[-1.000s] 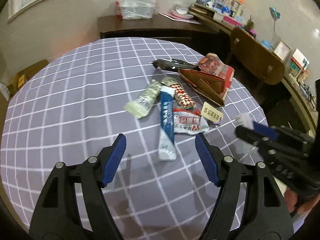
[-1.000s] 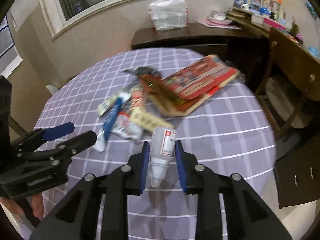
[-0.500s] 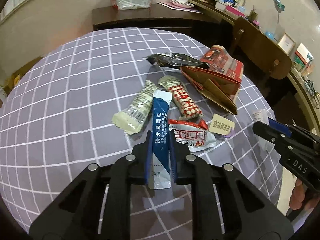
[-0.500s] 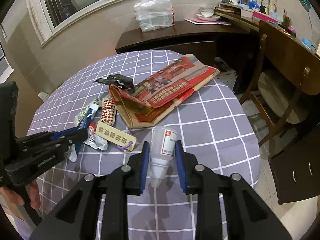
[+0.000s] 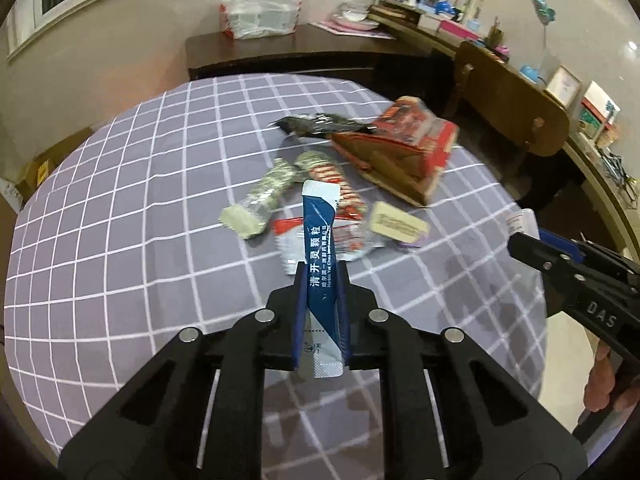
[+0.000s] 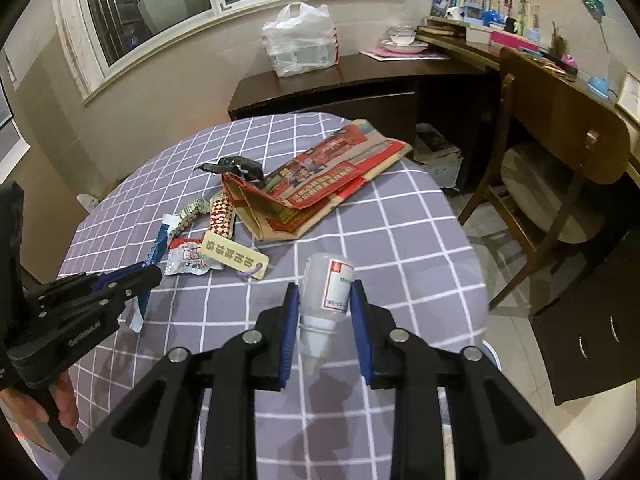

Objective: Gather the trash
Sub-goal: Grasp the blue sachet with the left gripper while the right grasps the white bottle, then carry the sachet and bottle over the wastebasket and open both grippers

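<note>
My left gripper is shut on a long blue-and-white sachet, held lifted above the purple checked tablecloth. My right gripper is shut on a small white plastic bottle with a red-and-white label, nozzle pointing back toward the camera. More trash lies in a heap on the table: a green-white wrapper, a red-checked wrapper, a red-white packet, a beige tag, a black wrapper and a folded red paper bag.
A wooden chair stands right of the round table. A dark sideboard behind carries a white plastic bag. A cluttered shelf runs along the right wall. A hand grips the left tool's handle.
The left jaws closed from wide open onto the blue sachet and lifted it off the cloth. The right gripper kept hold of the bottle and shifted slightly to the right.
</note>
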